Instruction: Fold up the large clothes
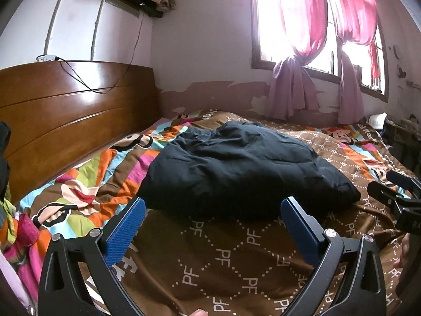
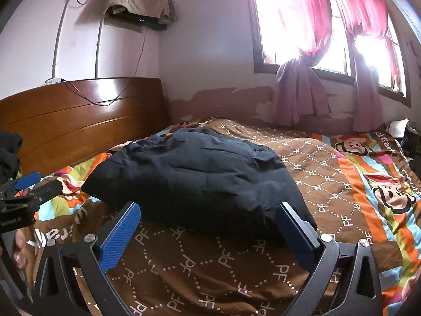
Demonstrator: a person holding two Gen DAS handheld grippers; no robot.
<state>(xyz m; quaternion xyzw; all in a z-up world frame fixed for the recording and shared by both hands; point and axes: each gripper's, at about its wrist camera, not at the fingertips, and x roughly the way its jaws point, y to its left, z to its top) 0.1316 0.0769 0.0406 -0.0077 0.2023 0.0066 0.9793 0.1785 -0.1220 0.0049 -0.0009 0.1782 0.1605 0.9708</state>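
Observation:
A large dark navy padded garment [image 1: 244, 168] lies bunched in a puffy heap on the bed's patterned cover [image 1: 236, 263]; it also shows in the right wrist view [image 2: 200, 176]. My left gripper [image 1: 214, 205] is open and empty, hovering just short of the garment's near edge. My right gripper [image 2: 209, 210] is open and empty, its right finger close to the garment's near right corner. The right gripper shows at the right edge of the left wrist view [image 1: 394, 192]. The left gripper shows at the left edge of the right wrist view [image 2: 29, 187].
A wooden headboard [image 1: 65, 115] stands at the left with a cable over it. Pink curtains [image 1: 297, 89] hang at the window behind the bed. Colourful clothes [image 1: 15, 231] pile at the bed's left edge. Clutter sits past the far right end [image 2: 400, 129].

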